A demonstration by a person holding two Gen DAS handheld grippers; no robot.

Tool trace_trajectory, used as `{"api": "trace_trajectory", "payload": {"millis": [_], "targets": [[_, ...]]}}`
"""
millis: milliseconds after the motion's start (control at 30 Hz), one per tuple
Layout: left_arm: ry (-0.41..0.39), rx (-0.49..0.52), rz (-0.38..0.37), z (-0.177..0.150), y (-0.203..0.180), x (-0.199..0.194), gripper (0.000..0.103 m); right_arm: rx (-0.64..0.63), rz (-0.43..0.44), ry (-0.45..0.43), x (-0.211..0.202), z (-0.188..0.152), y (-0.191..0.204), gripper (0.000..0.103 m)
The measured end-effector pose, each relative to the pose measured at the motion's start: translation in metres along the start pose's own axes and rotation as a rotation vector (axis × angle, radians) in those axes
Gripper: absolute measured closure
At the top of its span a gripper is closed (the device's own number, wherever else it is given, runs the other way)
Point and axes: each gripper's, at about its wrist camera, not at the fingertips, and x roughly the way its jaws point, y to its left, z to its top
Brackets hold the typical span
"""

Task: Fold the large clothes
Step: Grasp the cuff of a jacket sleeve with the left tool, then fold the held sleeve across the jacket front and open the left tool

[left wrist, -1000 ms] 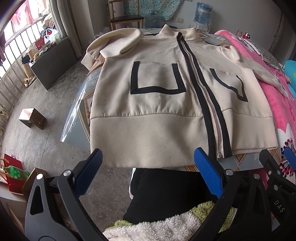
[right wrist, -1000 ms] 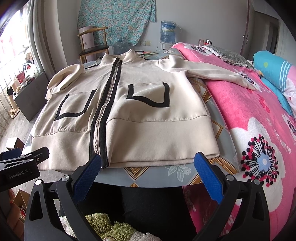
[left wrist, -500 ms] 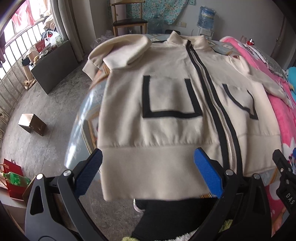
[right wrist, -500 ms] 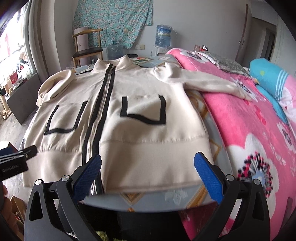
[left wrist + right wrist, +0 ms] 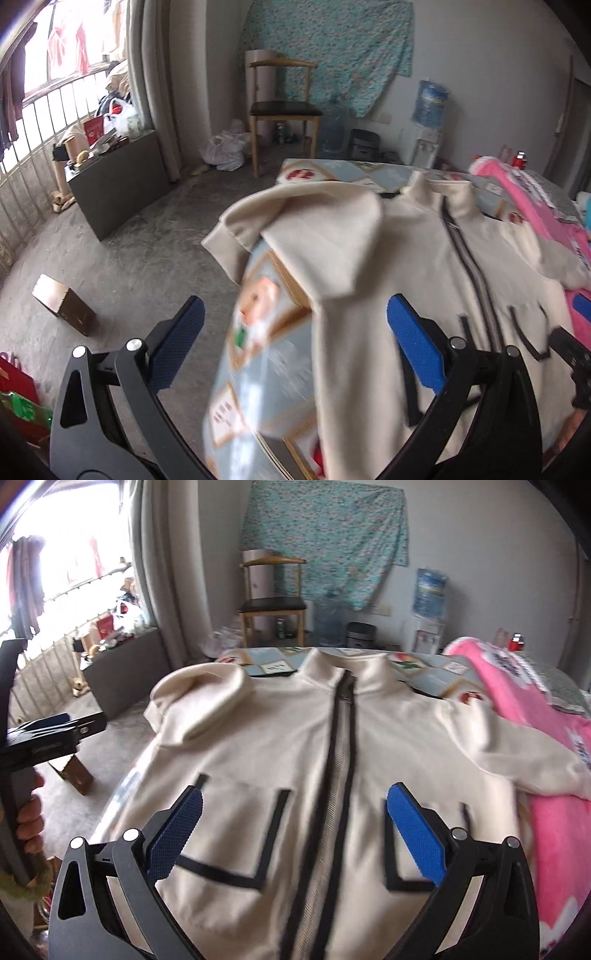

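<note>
A cream zip-up jacket (image 5: 332,760) with black zipper trim and black pocket outlines lies face up on a table with a patterned cover (image 5: 266,354). Its left sleeve (image 5: 310,229) is folded over the shoulder at the table's left edge; its right sleeve (image 5: 517,753) stretches onto the pink blanket. My left gripper (image 5: 295,343) is open and empty, above the jacket's left side near the folded sleeve. It also shows at the left of the right wrist view (image 5: 55,731). My right gripper (image 5: 295,830) is open and empty, above the jacket's middle, over the zipper.
A pink flowered blanket (image 5: 546,709) covers the bed to the right. A wooden chair (image 5: 284,110), water bottles (image 5: 430,103) and a dark cabinet (image 5: 118,177) stand behind. A small cardboard box (image 5: 62,306) sits on the concrete floor at left.
Both grippers have moved forward from the jacket's hem up over its body. The left one has swung left toward the folded sleeve. Both have stayed open.
</note>
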Motion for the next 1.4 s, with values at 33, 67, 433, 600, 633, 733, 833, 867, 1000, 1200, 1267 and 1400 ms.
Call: {"api": "trace_trajectory", "payload": {"millis": [33,67,433,600,633,733,833,867,1000,1200,1267,1400], "targets": [[-0.004,-0.005,0.003,0.008,0.007,0.011,0.007,-0.003,0.012,0.006,0.008,0.004,0.005,0.005],[-0.011,-0.013,0.007,0.018,0.015,0.025,0.007,-0.005,0.028,0.015,0.017,0.009,0.009,0.005],[0.189,0.235,0.159,0.094,0.037,0.226,0.011,0.034,0.068,0.074,0.049,0.009,0.002,0.005],[0.297,0.268,0.158,0.102,0.028,0.259,0.090,0.118,0.047,0.108,0.054,0.003,-0.030,0.005],[0.310,0.283,0.155,0.105,0.027,0.258,0.096,0.138,0.043,0.111,0.054,0.002,-0.037,0.005],[0.329,0.289,0.109,0.114,0.024,0.230,0.100,0.158,0.034,0.108,0.050,-0.002,-0.049,0.005],[0.360,0.236,0.004,0.129,0.018,0.175,0.100,0.145,0.020,0.090,0.042,-0.004,-0.058,0.005],[0.388,0.212,-0.072,0.134,0.012,0.151,0.100,0.136,0.013,0.085,0.039,-0.006,-0.061,0.005],[0.388,0.219,-0.396,0.142,-0.037,0.059,0.099,0.122,-0.003,0.084,0.036,-0.014,-0.071,0.005],[0.475,0.199,-0.780,0.107,-0.150,0.012,0.061,0.195,-0.010,0.100,0.028,-0.030,-0.097,0.005],[0.472,0.216,-0.797,0.088,-0.178,0.009,0.033,0.204,-0.030,0.095,0.019,-0.035,-0.106,0.005],[0.410,0.177,-0.805,0.056,-0.184,0.007,0.028,0.231,-0.027,0.098,0.002,-0.048,-0.127,0.005]]}}
